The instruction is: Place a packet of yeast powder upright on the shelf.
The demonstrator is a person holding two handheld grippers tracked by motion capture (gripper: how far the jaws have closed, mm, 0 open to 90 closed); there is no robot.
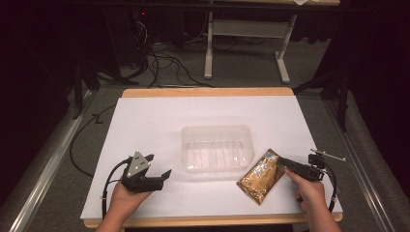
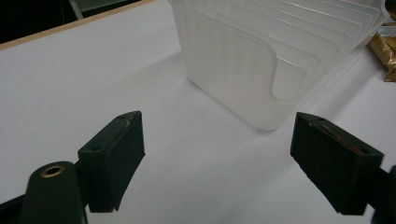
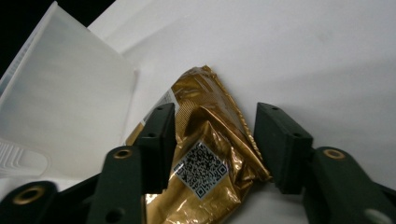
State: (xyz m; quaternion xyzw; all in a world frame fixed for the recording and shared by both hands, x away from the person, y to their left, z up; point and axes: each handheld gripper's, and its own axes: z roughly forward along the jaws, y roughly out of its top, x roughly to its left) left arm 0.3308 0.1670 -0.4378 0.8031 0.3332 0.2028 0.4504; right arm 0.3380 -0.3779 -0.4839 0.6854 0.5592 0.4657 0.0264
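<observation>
Dim room, white counter (image 1: 145,125). High view: one clear plastic tub (image 1: 217,147) at centre, empty; one gold pouch (image 1: 261,176) just right of it, near edge; likely bound for tub, not yet lifted. Left gripper view: left hand-held gripper (image 2: 217,154) wide open, holding nothing. Right gripper view: right hand-held gripper (image 3: 215,140) half open, straddling pouch; firm grip cannot be told.

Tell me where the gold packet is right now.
In the high view the gold packet lies on the white table at front right, beside the clear plastic tub, with the right gripper straddling its near end.
</observation>
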